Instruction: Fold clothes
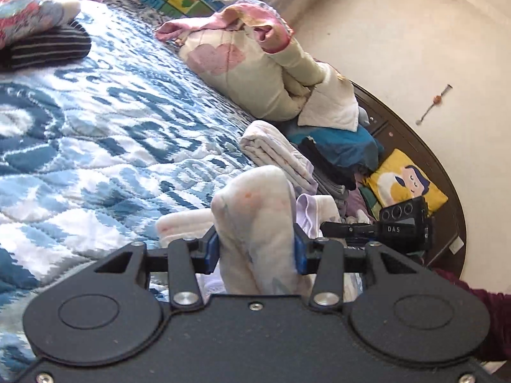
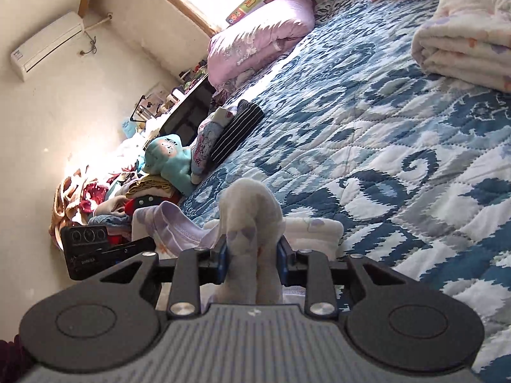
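Both hand-held grippers have a bite of the same pale fleece garment (image 1: 255,220), a soft cream thing with faint orange and lilac prints and a lilac ribbed edge (image 2: 179,226). The left hand-held gripper (image 1: 255,249) has its blue pads pinched on a thick bunched fold, and the right hand-held gripper (image 2: 252,261) is pinched on another bunch in the same way; each camera catches the other tool just off to the side, so the two grips sit close together. The garment is raised over the near edge of the bed, with its loose part trailing down onto the blue-and-white quilt (image 1: 105,134).

To my eye the step in hand is carrying one edge over to make a fold. It would go best if the two tools travelled together, level and at the same pace, so the cloth between them stays taut without twisting. The fleece is thick and springy — I'd guess it will want to bulge and slide, so lay it down flat on the quilt before letting go, and release only once the edges meet.

There is open quilt ahead. The finished cream bundle (image 2: 466,41) lies well apart at the far side, and the striped dark piece (image 1: 44,48) sits off toward the pillows — neither looks to be in the way
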`<action>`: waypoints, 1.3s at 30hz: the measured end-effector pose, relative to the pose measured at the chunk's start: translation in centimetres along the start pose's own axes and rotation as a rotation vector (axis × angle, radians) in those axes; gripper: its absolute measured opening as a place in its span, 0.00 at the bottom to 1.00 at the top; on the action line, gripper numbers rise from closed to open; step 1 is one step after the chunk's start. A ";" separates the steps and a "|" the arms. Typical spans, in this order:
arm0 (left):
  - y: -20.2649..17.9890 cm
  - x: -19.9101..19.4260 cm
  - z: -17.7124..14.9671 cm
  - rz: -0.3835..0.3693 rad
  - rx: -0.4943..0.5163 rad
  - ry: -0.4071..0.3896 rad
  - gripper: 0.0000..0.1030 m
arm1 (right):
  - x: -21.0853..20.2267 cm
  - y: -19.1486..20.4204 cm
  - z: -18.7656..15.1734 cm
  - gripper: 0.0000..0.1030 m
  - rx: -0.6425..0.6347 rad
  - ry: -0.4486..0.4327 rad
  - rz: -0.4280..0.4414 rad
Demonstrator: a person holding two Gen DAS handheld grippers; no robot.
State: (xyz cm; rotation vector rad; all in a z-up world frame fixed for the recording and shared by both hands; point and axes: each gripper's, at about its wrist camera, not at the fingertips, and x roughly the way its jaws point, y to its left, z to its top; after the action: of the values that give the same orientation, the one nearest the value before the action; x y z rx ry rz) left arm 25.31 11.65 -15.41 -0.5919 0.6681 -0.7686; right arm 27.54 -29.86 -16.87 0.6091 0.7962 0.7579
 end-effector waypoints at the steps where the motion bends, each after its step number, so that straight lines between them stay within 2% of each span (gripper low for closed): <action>1: 0.5 0.2 0.1 -0.006 -0.028 -0.009 0.41 | 0.2 -0.7 -0.1 0.29 0.038 -0.013 0.005; 4: 1.6 0.8 0.6 -0.023 -0.114 -0.015 0.41 | 0.3 -2.3 -0.6 0.29 0.131 -0.071 0.029; 6: 2.2 1.5 0.6 0.003 -0.122 0.006 0.41 | 0.3 -3.0 -1.2 0.29 0.171 -0.105 0.039; 9: 2.8 2.4 -0.1 0.085 -0.090 0.046 0.43 | 1.1 -3.6 -2.0 0.29 0.166 -0.108 -0.021; 12: 2.3 2.1 -0.3 0.115 -0.061 0.019 0.45 | 1.7 -3.0 -2.5 0.31 0.123 -0.125 -0.077; 13: 1.8 2.0 -0.2 0.130 -0.041 0.007 0.49 | 1.6 -2.5 -2.6 0.34 0.099 -0.138 -0.092; 15: 0.6 1.2 0.0 0.180 -0.006 -0.033 0.64 | 1.0 -1.7 -2.5 0.48 0.096 -0.193 -0.131; 16: 0.1 0.7 0.2 0.211 0.006 -0.050 0.75 | 0.6 -1.3 -2.5 0.54 0.093 -0.226 -0.149; 17: -0.5 0.2 0.4 0.242 0.019 -0.068 0.76 | 0.0 -0.8 -2.5 0.53 0.089 -0.252 -0.151; 19: -1.9 -1.3 0.7 0.289 0.062 -0.110 0.76 | -1.0 0.5 -2.4 0.54 0.043 -0.288 -0.193; 21: -3.6 -2.9 0.7 0.326 0.123 -0.162 0.76 | -2.3 2.7 -2.7 0.55 -0.063 -0.325 -0.268; 23: -6.0 -4.5 0.1 0.321 0.210 -0.201 0.76 | -3.6 5.3 -3.5 0.55 -0.194 -0.364 -0.317; 24: -7.4 -4.7 -0.6 0.313 0.270 -0.194 0.75 | -4.2 6.7 -4.1 0.55 -0.276 -0.377 -0.332; 27: -11.1 -4.3 -3.0 0.304 0.462 -0.131 0.75 | -4.5 10.4 -6.2 0.55 -0.499 -0.382 -0.355; 29: -12.2 -2.6 -4.8 0.364 0.594 -0.067 0.73 | -3.7 11.5 -7.6 0.54 -0.591 -0.347 -0.352; 31: -11.6 -0.2 -6.2 0.400 0.663 0.003 0.72 | -2.3 12.3 -8.7 0.54 -0.663 -0.304 -0.360; 34: -9.3 2.6 -7.6 0.447 0.714 0.063 0.72 | 0.6 11.7 -9.6 0.54 -0.681 -0.215 -0.386; 36: -7.4 2.7 -7.9 0.410 0.661 0.030 0.74 | 2.0 10.3 -10.0 0.55 -0.619 -0.163 -0.398; 39: -6.2 2.6 -7.9 0.380 0.627 0.021 0.75 | 2.4 9.4 -10.0 0.54 -0.583 -0.181 -0.392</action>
State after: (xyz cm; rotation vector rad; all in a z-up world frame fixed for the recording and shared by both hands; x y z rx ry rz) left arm 18.27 4.13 -17.04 0.1158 0.4988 -0.5810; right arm 17.21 -20.52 -16.61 -0.0090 0.4702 0.5250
